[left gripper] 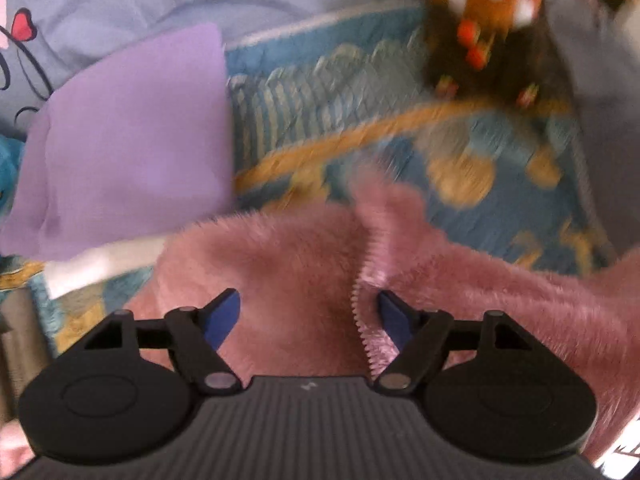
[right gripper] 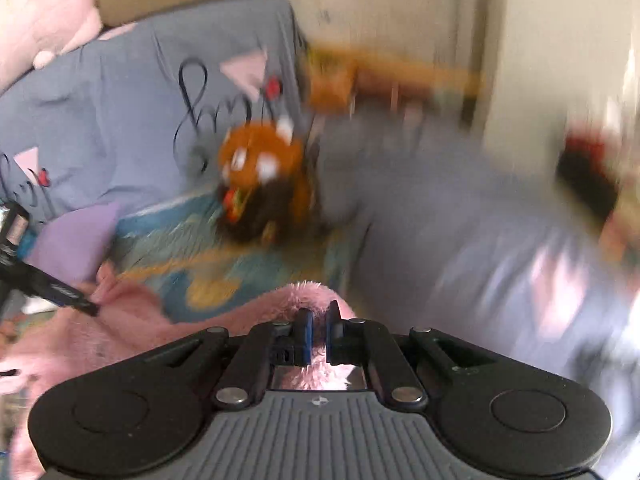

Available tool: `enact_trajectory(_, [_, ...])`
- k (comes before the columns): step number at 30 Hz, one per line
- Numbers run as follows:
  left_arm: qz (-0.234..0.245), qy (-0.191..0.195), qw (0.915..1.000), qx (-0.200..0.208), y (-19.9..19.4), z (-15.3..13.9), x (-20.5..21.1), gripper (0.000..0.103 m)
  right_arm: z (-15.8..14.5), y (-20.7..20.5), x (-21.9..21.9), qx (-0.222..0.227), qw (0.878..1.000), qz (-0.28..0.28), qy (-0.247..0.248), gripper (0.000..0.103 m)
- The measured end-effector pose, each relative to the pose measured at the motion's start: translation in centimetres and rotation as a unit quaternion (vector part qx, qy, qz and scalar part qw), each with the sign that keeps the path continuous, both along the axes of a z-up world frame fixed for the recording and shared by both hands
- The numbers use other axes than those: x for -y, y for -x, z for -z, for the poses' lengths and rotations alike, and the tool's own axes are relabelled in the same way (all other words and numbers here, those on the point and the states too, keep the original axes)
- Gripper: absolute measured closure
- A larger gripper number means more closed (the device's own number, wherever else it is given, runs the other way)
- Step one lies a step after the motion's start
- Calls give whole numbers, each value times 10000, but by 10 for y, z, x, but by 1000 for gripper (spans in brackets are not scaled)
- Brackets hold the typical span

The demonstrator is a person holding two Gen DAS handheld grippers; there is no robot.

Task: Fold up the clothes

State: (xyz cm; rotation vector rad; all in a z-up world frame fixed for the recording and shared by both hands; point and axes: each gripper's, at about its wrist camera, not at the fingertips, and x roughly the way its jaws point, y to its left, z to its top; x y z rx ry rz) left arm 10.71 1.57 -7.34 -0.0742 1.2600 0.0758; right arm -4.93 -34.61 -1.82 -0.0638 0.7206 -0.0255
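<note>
the pink fuzzy garment (left gripper: 280,272) lies spread on the blue and gold patterned bedcover (left gripper: 320,92), its zipper (left gripper: 360,320) running down the middle, and everything here is placed from it. the right gripper (right gripper: 319,330) has its jaws pressed almost together on a tuft of the garment's pink pile at one edge, lifted clear of the cover; i judge this hold is there to carry that edge over for a fold. the left gripper (left gripper: 310,316) hangs just above the garment with its jaws spread wide, one blue pad on each side of the zipper, neither pressing the fabric; it seems poised to pin or take the middle. a folded lilac cloth (left gripper: 128,136) sits just beyond the garment, to its left in the left wrist view, likely already finished. an orange plush toy (left gripper: 480,8) rests well beyond the garment, against grey printed bedding (right gripper: 120,120). both views are blurred.
</note>
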Motion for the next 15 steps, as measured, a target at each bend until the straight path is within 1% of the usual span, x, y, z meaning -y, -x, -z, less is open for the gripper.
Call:
enact_trajectory(1, [-20, 21, 9999, 132, -3, -7, 2, 24, 0, -11, -5, 10, 9995, -53, 302, 96])
enact_trajectory(2, [-39, 43, 9996, 262, -6, -13, 4, 24, 10, -23, -8, -180, 9983, -86, 545, 95])
enact_trajectory(4, [-4, 63, 9993, 376, -16, -18, 9, 24, 40, -46, -11, -774, 9922, -129, 964, 94])
enact_trajectory(5, [-5, 116, 9993, 351, -18, -18, 9, 24, 57, -56, -9, -1146, 9873, -113, 1090, 92])
enact_trajectory(7, [-9, 223, 9993, 305, -23, -18, 8, 24, 98, -74, -2, -2042, 9732, -33, 1059, 91])
enact_trajectory(8, [-56, 311, 9988, 379, -19, -24, 4, 25, 116, -81, 1, -2389, 9661, 37, 981, 91])
enact_trajectory(9, [-105, 399, 9981, 455, -14, -30, -1, 26, 122, -83, 2, -2443, 9656, 143, 885, 91])
enact_trajectory(10, [-166, 502, 9965, 651, -6, -41, -10, 26, 122, -81, 2, -2337, 9688, 268, 778, 91])
enact_trajectory(11, [-233, 612, 9941, 866, 4, -55, -18, 24, 117, -78, 0, -2139, 9737, 368, 695, 84])
enact_trajectory(12, [-300, 698, 9922, 988, 16, -66, -30, 23, 109, -69, -4, -1940, 9784, 399, 593, 72])
enact_trajectory(13, [-367, 784, 9900, 1110, 28, -76, -43, 21, 102, -58, -10, -1766, 9823, 399, 474, 65])
enact_trajectory(14, [-434, 867, 9877, 1229, 39, -87, -55, 18, 94, -47, -15, -1591, 9858, 398, 354, 53])
enact_trajectory(15, [-504, 808, 9881, 1211, 51, -90, -66, 18, 91, -38, -21, -1591, 9868, 249, 141, 47])
